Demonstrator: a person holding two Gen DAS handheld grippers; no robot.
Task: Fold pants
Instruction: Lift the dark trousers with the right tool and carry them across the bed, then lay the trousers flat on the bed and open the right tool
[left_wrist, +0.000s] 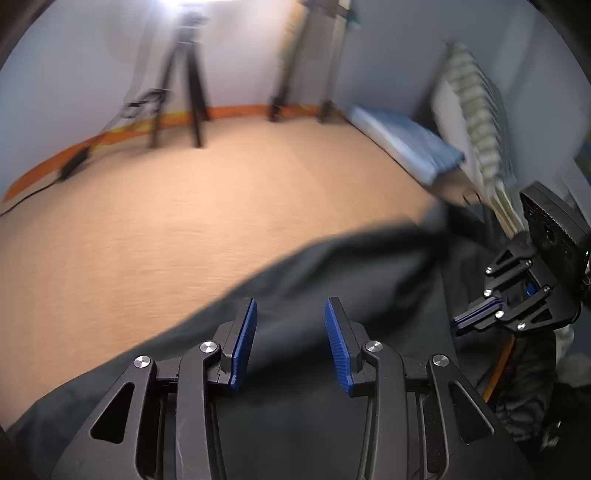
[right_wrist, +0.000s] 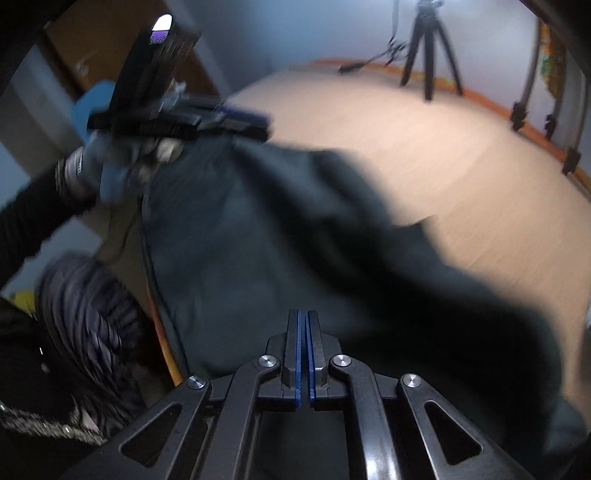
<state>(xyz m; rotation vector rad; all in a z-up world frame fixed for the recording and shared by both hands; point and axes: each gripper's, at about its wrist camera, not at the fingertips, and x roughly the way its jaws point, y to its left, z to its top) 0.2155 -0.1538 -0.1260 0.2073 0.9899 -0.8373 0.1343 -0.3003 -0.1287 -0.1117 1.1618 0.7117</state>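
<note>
Pants (left_wrist: 332, 280), dark and bunched, lie across the near part of a tan bench (left_wrist: 184, 221), spilling toward its right edge; both views are blurred, so seams and legs are hard to pick out. The left gripper (left_wrist: 291, 343) has its blue pads spread wide just over the cloth, holding nothing. The right gripper (right_wrist: 305, 354) has its pads pressed together; in its own view no cloth shows between them, so whether it pinches an edge I cannot tell.

To do this step well, the left gripper probably needs to drop onto a clear edge, such as the waistband or a cuff, and close on one layer only, while the right keeps the fabric taut so the fold line runs straight. Smoothing the bunched middle first would likely give a neater fold.

Around the work: a tripod (left_wrist: 184, 85) stands at the far side, a blue folded cloth (left_wrist: 406, 144) lies far right next to a striped cushion (left_wrist: 476, 110). The bare bench to the left looks free for spreading the pants; the blue cloth could crowd the right.
</note>
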